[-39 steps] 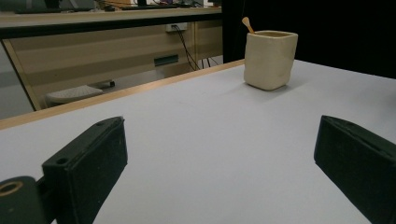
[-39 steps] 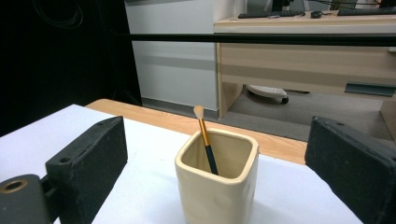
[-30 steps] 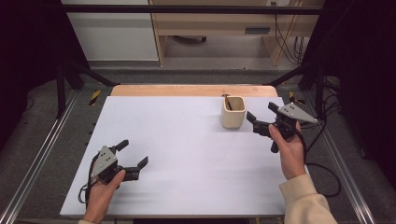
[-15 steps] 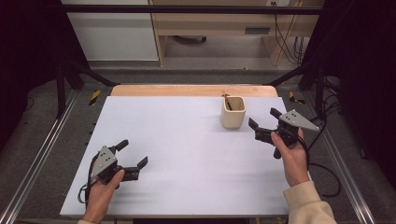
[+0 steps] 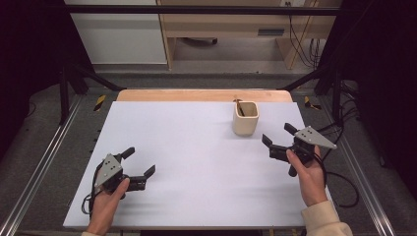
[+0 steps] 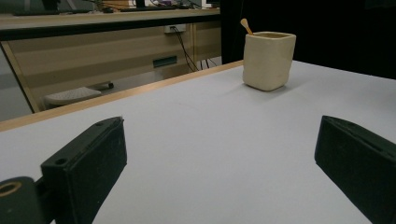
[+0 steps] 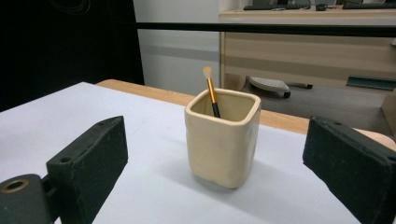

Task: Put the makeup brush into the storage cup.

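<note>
My right gripper (image 5: 278, 140) is spread wide and holds nothing; in the right gripper view its two black jaws stand far apart on either side of the cream cup (image 7: 222, 137), touching neither the cup nor anything else. The cup stands upright on the white tabletop (image 5: 196, 162), near the far wooden edge, and my right gripper sits just beside it on the near right. A small brush (image 7: 211, 93) leans inside the cup, bristles up; its lower end is hidden by the cup's wall. My left gripper (image 5: 136, 162) is also released, jaws wide, empty, well apart from the cup toward the near left corner of the tabletop. In the left gripper view the cup (image 6: 269, 59) shows far off, with just the brush tip above its rim. My right hand (image 5: 307, 172) wraps the handle from below, forearm coming in from the near edge; my left hand (image 5: 105, 206) does the same, its wrist cut off by the frame.
</note>
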Motion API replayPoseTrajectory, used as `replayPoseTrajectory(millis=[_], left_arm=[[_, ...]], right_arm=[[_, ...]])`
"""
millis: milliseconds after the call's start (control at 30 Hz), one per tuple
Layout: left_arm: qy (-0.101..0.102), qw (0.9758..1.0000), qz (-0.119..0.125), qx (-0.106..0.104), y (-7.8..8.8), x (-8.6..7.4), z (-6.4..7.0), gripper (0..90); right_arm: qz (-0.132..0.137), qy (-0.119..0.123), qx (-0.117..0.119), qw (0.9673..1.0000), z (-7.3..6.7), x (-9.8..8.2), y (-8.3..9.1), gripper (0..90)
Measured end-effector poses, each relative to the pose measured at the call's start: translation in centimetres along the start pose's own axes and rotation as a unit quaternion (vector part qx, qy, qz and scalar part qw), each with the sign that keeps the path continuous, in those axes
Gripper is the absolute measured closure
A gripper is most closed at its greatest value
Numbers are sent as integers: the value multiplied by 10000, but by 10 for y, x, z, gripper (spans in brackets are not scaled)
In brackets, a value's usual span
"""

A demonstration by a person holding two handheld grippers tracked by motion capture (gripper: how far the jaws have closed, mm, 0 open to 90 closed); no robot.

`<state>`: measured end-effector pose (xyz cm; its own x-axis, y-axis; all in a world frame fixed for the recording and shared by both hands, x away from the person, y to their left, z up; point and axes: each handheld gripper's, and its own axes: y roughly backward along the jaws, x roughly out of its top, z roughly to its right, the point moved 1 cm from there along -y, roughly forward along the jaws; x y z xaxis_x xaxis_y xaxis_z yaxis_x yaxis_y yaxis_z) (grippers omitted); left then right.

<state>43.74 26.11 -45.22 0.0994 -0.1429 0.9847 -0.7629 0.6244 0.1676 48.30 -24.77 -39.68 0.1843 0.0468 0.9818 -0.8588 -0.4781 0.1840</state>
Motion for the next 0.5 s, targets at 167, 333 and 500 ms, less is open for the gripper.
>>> replayPoseTrajectory(millis=[167,333,500], left_arm=[[5,10000,-11,-5,0,0,0,18],[1,10000,-12,-10,0,0,0,18],[-4,10000,-10,-26,0,0,0,17]], right_arm=[[-42,-9,35,10000,-1,-8,4,67],[-26,26,52,10000,-2,-14,8,66],[-69,51,72,9999,-3,-20,12,67]])
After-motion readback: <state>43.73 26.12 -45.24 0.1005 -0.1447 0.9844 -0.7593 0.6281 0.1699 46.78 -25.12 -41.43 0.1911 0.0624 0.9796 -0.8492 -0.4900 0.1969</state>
